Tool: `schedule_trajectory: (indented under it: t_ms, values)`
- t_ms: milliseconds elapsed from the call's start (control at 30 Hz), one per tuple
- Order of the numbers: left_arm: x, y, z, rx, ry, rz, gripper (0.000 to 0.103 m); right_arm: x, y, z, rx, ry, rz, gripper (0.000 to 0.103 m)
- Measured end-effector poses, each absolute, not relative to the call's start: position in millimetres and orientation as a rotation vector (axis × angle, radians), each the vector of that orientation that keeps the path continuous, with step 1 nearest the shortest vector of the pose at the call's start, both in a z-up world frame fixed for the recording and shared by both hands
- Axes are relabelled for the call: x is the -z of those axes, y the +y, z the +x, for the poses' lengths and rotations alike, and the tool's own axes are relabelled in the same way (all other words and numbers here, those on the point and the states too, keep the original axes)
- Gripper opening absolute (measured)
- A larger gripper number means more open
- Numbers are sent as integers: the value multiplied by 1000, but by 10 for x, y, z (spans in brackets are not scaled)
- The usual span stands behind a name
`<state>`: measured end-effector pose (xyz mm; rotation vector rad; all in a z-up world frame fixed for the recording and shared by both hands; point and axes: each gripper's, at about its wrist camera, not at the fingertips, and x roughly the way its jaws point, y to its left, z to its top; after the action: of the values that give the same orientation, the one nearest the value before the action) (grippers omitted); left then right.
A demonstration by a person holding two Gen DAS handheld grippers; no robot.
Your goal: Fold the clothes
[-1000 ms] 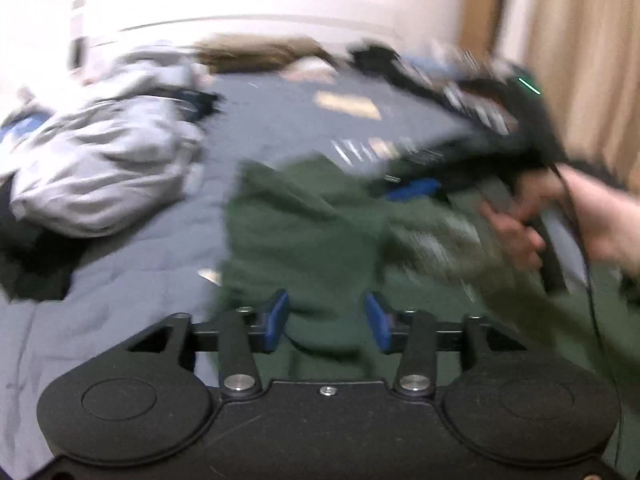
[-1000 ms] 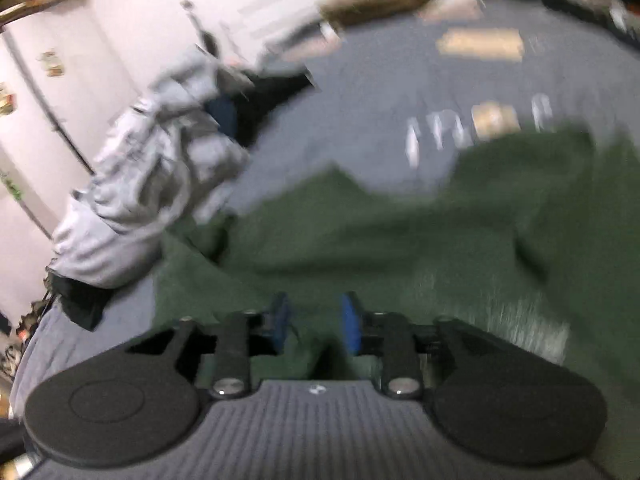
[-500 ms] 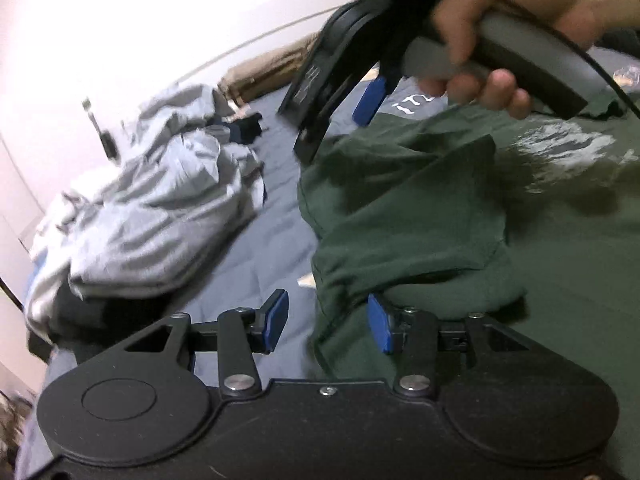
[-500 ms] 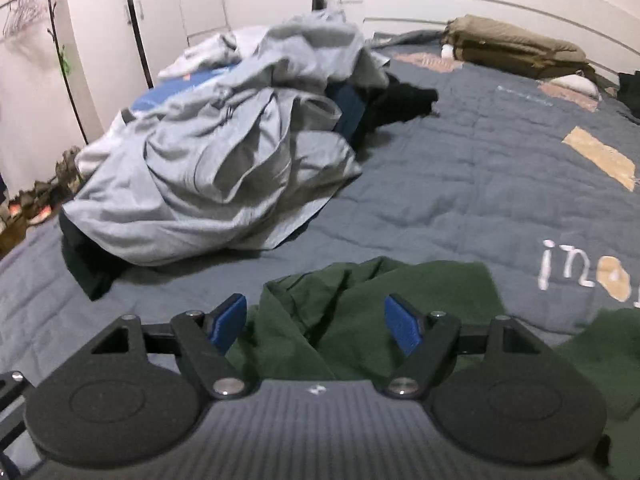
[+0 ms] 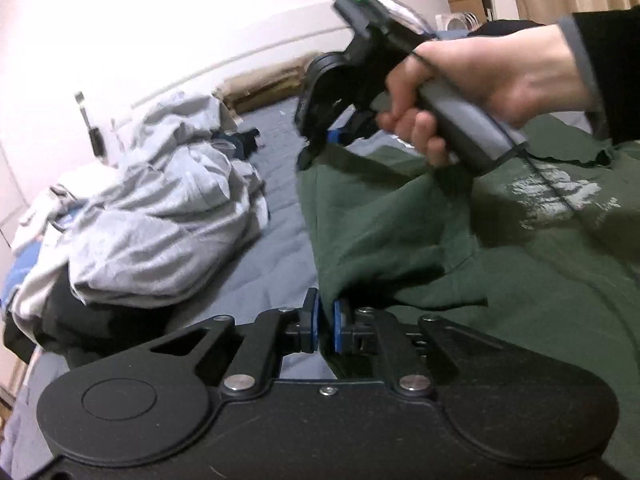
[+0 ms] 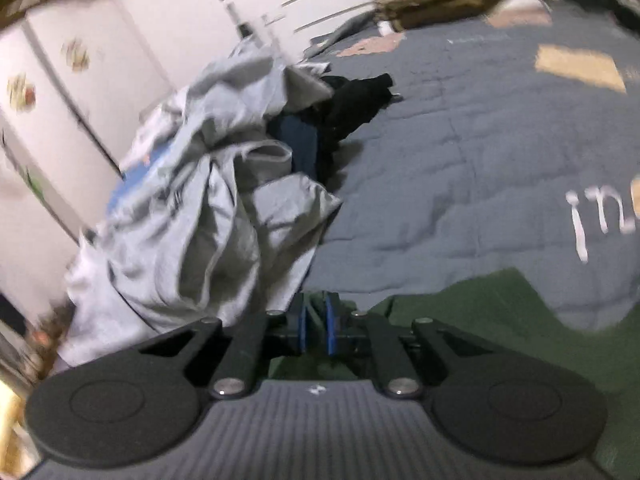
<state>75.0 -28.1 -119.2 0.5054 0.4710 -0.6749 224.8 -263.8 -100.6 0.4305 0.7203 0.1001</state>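
A dark green shirt (image 5: 460,248) with a pale chest print lies on the grey bedspread (image 5: 276,252). My left gripper (image 5: 325,322) is shut on the shirt's near left edge. In the left wrist view the right gripper (image 5: 334,136), held by a bare hand, pinches the shirt's far left edge. In the right wrist view my right gripper (image 6: 316,322) is shut on green shirt cloth (image 6: 472,312).
A heap of light grey, blue and black clothes (image 5: 156,224) lies to the left on the bed; it also shows in the right wrist view (image 6: 208,208). A tan pillow (image 6: 444,0) lies by the white headboard. White wardrobe doors (image 6: 68,80) stand at left.
Both grippers were open half a second ago and have closed on the green shirt's left edge. The right gripper has dropped to the shirt's far corner.
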Motion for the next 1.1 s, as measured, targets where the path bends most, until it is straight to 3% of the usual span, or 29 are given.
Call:
schedule_trajectory:
  t_ms: [167, 200, 333, 533, 767, 800, 833, 867, 900, 933, 1100]
  values:
    - [1255, -259, 752, 688, 506, 509, 13, 1030, -2610, 2347, -133, 769, 404, 15]
    - [1251, -254, 742, 693, 503, 502, 16, 991, -2635, 2326, -146, 773, 404, 20]
    - [1181, -333, 658, 724, 437, 485, 44, 784, -2778, 2005, -141, 711, 329, 52]
    - [1100, -439, 679, 783, 556, 323, 44, 782, -3093, 1326, -99, 674, 336, 57]
    - [1243, -844, 499, 781, 524, 414, 44, 1271, -3267, 1011, 5, 801, 423, 57]
    - [1296, -900, 505, 765, 527, 445, 40, 1329, -3281, 1012, 8, 807, 467, 57]
    - [1348, -951, 513, 749, 533, 474, 22, 1375, -3290, 1016, 9, 805, 504, 57]
    - [1393, -966, 538, 736, 558, 483, 15, 1401, -3288, 1024, 11, 794, 525, 53]
    - [1438, -981, 563, 723, 582, 493, 13, 1420, -3282, 1043, 22, 788, 540, 32]
    - [1473, -990, 585, 712, 605, 498, 9, 1439, -3284, 1077, 34, 792, 568, 4]
    - [1184, -764, 584, 787, 622, 360, 5, 1321, -3327, 1064, 61, 718, 701, 1]
